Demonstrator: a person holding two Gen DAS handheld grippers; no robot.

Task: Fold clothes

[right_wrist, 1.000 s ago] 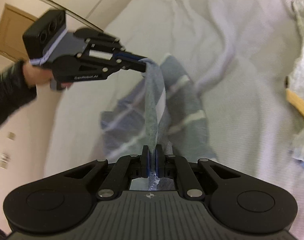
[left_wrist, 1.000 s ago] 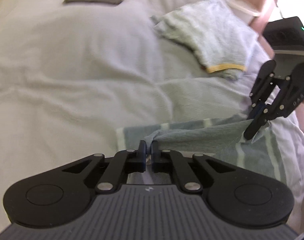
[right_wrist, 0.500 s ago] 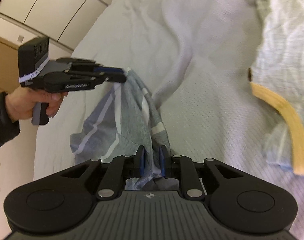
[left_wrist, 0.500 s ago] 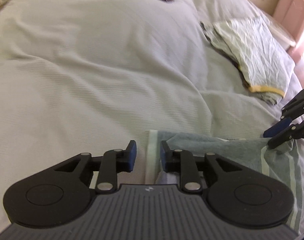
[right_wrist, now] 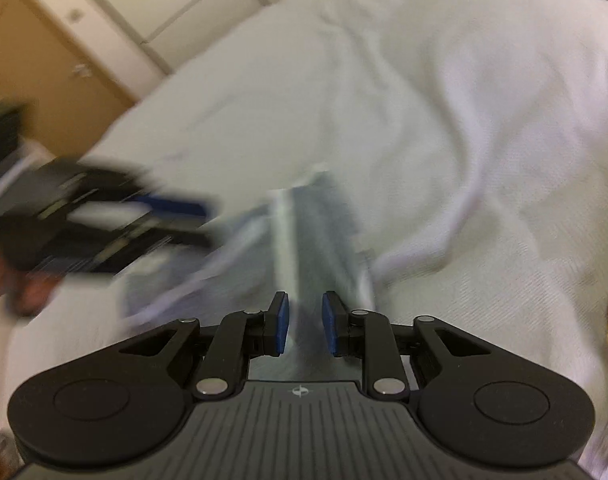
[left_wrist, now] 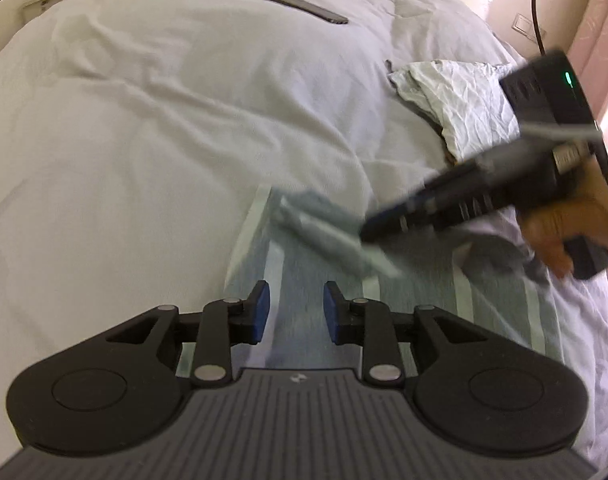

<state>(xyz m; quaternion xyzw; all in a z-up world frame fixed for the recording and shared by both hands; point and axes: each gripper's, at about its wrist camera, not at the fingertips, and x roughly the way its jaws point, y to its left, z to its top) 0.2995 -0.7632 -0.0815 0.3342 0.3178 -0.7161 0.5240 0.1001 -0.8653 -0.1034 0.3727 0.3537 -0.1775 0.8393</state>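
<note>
Left gripper (left_wrist: pixel 295 312): black, blue pads, jaws opening, nothing pinched; striped cloth visible below the gap but not pressed by the pads. Grey-blue garment with pale stripes (left_wrist: pixel 416 292) lying flat on the white quilted bed (left_wrist: pixel 164 140), near edge, a loose fold bunched at its far side. Farther right, a crumpled pale green cloth (left_wrist: pixel 464 108) on the bed, well apart from the striped one. Dark flat phone-like slab (left_wrist: pixel 300 6) at the far end. Right gripper (right_wrist: pixel 304 324): jaws parted, empty, above the same garment, blurred in the left view.
</note>
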